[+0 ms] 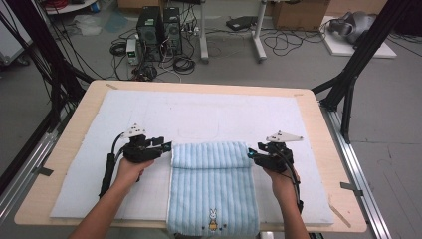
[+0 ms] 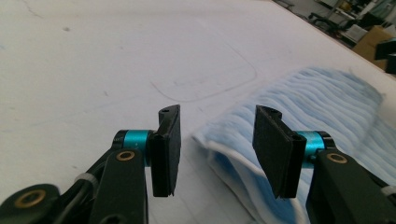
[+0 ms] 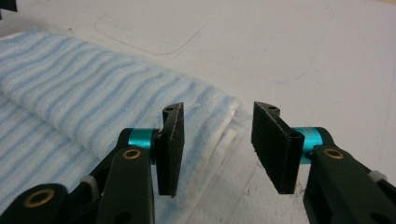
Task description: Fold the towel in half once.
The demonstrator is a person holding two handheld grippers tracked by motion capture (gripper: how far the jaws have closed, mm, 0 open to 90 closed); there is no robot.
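Observation:
A light blue striped towel lies on the white mat, its far end folded back over itself and a small rabbit stitched near its front edge. My left gripper sits at the fold's left corner. Its jaws stand open, with the towel's corner low between them and untouched by the pads. My right gripper is at the fold's right corner and is also open. The layered towel edge lies under its left jaw and nothing is gripped.
The white mat covers most of the wooden table. The towel's front end hangs over the near edge. Black frame struts stand at both sides, and computers and cables lie on the floor beyond.

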